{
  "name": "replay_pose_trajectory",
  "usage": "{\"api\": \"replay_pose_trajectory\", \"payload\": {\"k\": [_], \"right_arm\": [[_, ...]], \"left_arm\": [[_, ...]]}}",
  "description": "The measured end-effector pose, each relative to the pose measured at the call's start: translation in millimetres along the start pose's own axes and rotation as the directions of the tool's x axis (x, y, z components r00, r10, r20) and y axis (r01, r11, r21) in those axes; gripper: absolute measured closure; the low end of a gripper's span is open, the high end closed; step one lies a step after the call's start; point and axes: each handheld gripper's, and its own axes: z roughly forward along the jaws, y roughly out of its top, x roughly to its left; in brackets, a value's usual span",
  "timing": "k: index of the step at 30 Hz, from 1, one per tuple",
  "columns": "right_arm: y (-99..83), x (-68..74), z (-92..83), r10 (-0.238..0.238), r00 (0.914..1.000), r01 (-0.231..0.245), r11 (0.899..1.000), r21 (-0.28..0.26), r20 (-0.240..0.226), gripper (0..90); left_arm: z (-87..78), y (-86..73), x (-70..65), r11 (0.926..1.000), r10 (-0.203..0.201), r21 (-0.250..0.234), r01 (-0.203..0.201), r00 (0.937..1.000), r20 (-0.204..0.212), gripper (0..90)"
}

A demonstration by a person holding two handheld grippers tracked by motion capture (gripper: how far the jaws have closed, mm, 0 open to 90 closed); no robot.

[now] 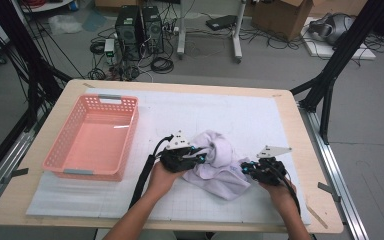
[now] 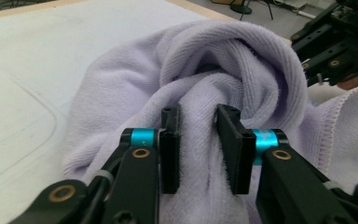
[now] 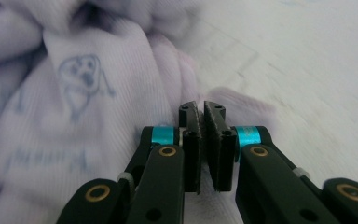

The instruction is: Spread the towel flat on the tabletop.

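Note:
A crumpled lilac towel (image 1: 215, 150) lies on the white mat in the middle of the table. My left gripper (image 1: 203, 157) reaches into its left side. In the left gripper view the jaws (image 2: 199, 116) are clamped on a thick rolled fold of the towel (image 2: 214, 51), with the pads pressing into the pile. My right gripper (image 1: 243, 169) is at the towel's right edge, near the table surface. In the right gripper view its jaws (image 3: 202, 109) are pinched nearly together on a thin edge of the towel (image 3: 98, 116), which carries a faint printed cartoon figure (image 3: 81, 77).
A pink plastic basket (image 1: 55, 150) with nothing in it stands at the left of the mat. Bare white mat (image 1: 240, 110) stretches behind and to the right of the towel. Black frame legs, computers and cables stand on the floor beyond the table.

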Motion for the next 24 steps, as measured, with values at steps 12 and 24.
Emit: {"api": "replay_pose_trajectory", "payload": {"k": [12, 24], "right_arm": [[-58.8, 4.1, -65.2, 0.063, 0.9941, -0.064, 0.998, 0.012, 0.088, 86.3], [-5.2, 7.1, -43.8, 0.014, 0.9987, -0.008, 0.994, -0.107, 0.05, 54.2]], "left_arm": [[-46.1, -32.9, 11.4, 0.9986, -0.052, 0.005, 0.052, 0.998, -0.036, 74.6], [-57.9, -8.8, 5.9, 0.9894, -0.112, -0.094, 0.11, 0.9935, -0.02, 39.4]]}}
